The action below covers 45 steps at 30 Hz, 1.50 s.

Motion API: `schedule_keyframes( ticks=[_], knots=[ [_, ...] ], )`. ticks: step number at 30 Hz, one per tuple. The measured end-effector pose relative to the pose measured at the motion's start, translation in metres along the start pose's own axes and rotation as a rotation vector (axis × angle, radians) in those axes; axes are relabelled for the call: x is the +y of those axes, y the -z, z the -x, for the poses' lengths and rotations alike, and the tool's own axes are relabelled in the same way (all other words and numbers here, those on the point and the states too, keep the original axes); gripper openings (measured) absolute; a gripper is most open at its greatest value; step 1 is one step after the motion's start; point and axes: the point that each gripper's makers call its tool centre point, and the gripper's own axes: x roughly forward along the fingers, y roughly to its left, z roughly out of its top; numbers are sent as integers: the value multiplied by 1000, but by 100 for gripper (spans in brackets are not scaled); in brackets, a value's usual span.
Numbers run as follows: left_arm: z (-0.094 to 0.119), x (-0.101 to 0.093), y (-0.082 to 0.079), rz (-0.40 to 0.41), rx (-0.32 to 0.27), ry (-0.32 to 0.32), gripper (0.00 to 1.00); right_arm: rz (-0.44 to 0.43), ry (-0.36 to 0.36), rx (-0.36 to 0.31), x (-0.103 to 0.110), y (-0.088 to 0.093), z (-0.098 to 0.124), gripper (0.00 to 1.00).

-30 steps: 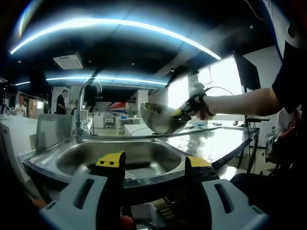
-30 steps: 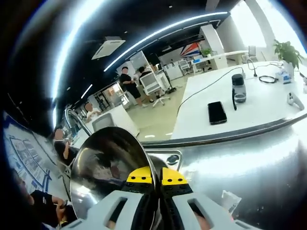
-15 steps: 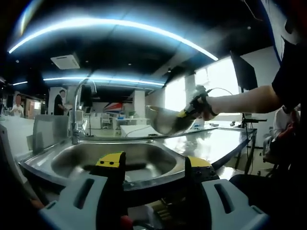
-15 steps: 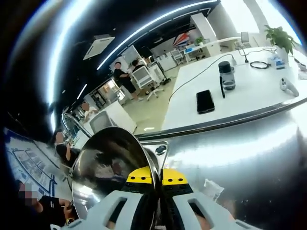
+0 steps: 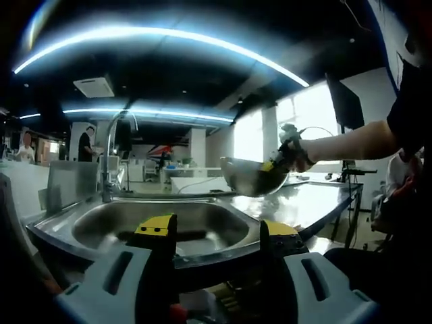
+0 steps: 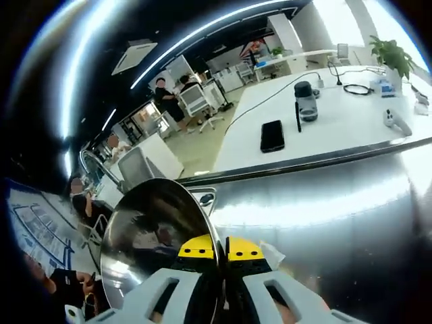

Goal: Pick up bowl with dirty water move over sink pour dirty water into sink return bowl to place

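- Holding the bowl by its rim, the right gripper has its yellow-tipped jaws closed on the metal edge; the bowl is steel and its inside looks bare of standing water, so far as the reflections allow a reading.
- In the left gripper view the same bowl hangs near level in the air, just above the steel table and off to the side of the sink, carried by the person's outstretched arm.
- The left gripper hovers low before the sink's front edge, jaws parted and holding nothing.
- Judgement – the pour appears finished and the return to the table is the step in hand.
- Risk: the grip is a thin pinch on one point of the rim, so the bowl could swing or slip out if it is lowered quickly or the wrist rolls.
- Risk: a landing on one edge of the slick, wet-looking steel table could make the bowl rock or skate – a flat set-down before release is advisable.
- Risk: residual drops may run onto the table if the bowl tips.
- Beyond the table's far lip, a white desk carries a dark phone and a bottle.
- Writing: no brand, label or lettering can be read in either view; a wall chart at the left of the right gripper view is too blurred.
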Motion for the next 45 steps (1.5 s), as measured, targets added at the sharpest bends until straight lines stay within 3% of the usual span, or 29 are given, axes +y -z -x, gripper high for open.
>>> schedule_keyframes(
  ticks=[10, 29, 45],
  knots=[
    [-5, -15, -1, 13, -7, 11, 49, -11, 36, 13, -25, 2, 18, 0],
    [-17, -40, -2, 20, -4, 49, 49, -54, 121, 21, -92, -1, 59, 0],
    [-15, -49, -4, 13, 0, 42, 48, -83, 175, 71, -136, 15, 73, 0]
  ],
)
